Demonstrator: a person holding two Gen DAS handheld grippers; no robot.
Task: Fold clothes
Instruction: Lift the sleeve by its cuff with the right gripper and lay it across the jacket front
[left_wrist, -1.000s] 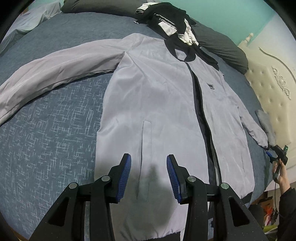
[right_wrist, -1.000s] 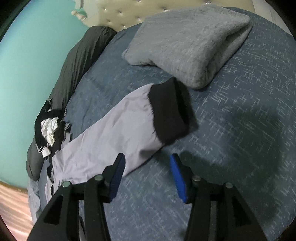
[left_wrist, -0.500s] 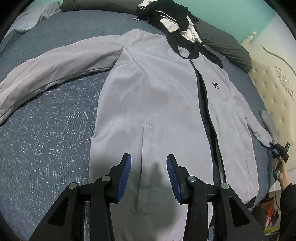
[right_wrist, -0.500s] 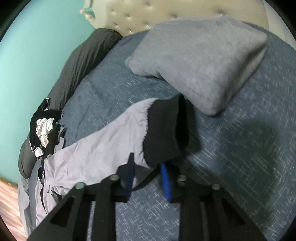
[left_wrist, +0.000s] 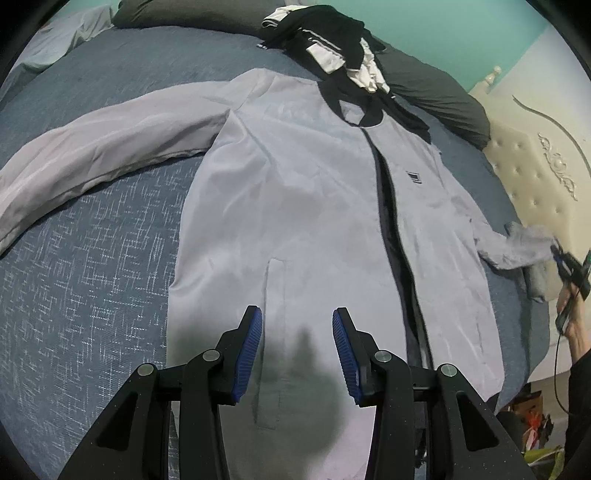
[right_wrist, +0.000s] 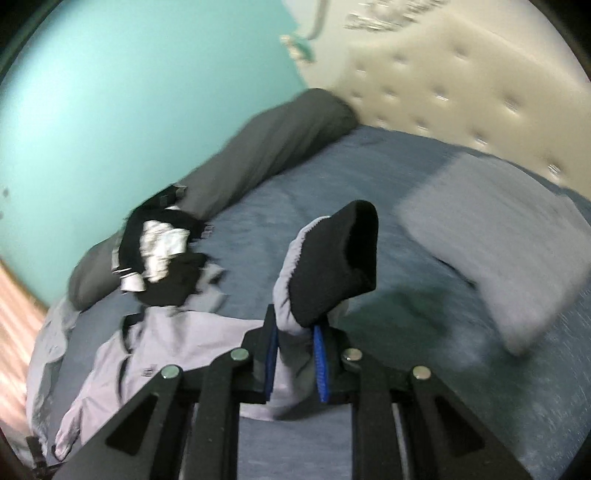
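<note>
A light grey jacket (left_wrist: 295, 206) with a black zip and collar lies spread face up on the blue bed (left_wrist: 92, 280). Its left sleeve (left_wrist: 96, 147) stretches out flat to the left. My left gripper (left_wrist: 297, 332) is open and empty, hovering above the jacket's lower front beside the pocket slit. My right gripper (right_wrist: 295, 343) is shut on the jacket's right sleeve just below its black cuff (right_wrist: 340, 262) and holds it lifted off the bed. In the left wrist view the raised sleeve end (left_wrist: 524, 247) shows at the far right, held by that gripper.
A pile of black and white clothes (left_wrist: 332, 44) lies past the collar, also in the right wrist view (right_wrist: 159, 254). A dark grey bolster (left_wrist: 436, 96) lies along the teal wall. A grey pillow (right_wrist: 498, 243) sits near the cream headboard (right_wrist: 461, 81).
My right gripper closed on the sleeve near the cuff and lifted it off the bed, swinging upward. My left gripper moved further over the jacket's lower front.
</note>
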